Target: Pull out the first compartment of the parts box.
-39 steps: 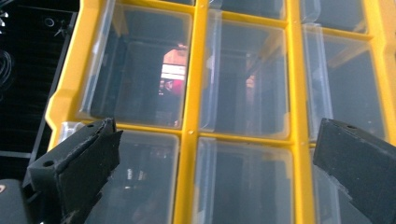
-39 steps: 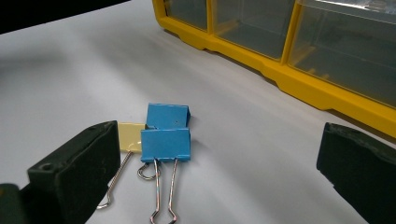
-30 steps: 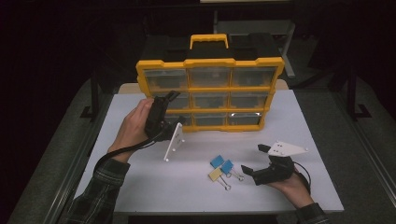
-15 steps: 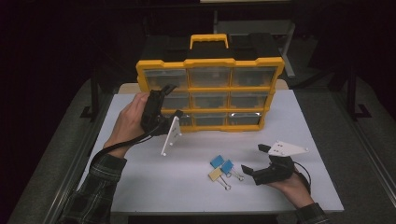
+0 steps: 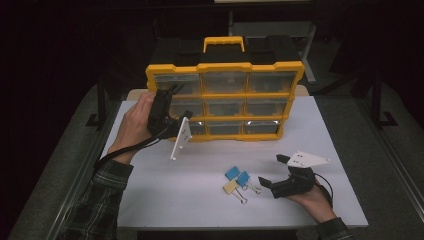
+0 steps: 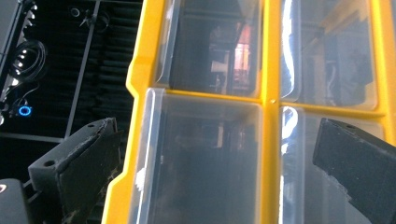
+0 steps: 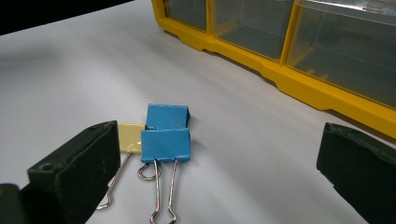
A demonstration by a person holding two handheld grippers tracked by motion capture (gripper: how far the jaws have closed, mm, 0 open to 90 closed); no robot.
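A yellow organizer (image 5: 225, 67) with clear drawers stands upright at the back of the white table. A hand holds my left gripper (image 5: 170, 96) up against its left column, open. In the left gripper view my left gripper (image 6: 219, 158) has a jaw on either side of a clear drawer front (image 6: 201, 158), apart from it. My right gripper (image 5: 272, 170) rests low at the front right, open, aimed at three binder clips (image 5: 237, 180). In the right gripper view, two blue clips (image 7: 166, 144) and a yellow clip (image 7: 130, 136) lie ahead of my right gripper (image 7: 217, 144), untouched.
The white table (image 5: 330, 150) has bare surface at the front left and along its right side. The organizer's lower rim (image 7: 299, 86) runs close beyond the clips. Dark floor and stands surround the table.
My left gripper has risen and moved forward toward the organizer's left drawers. The right gripper and the clips have stayed put.
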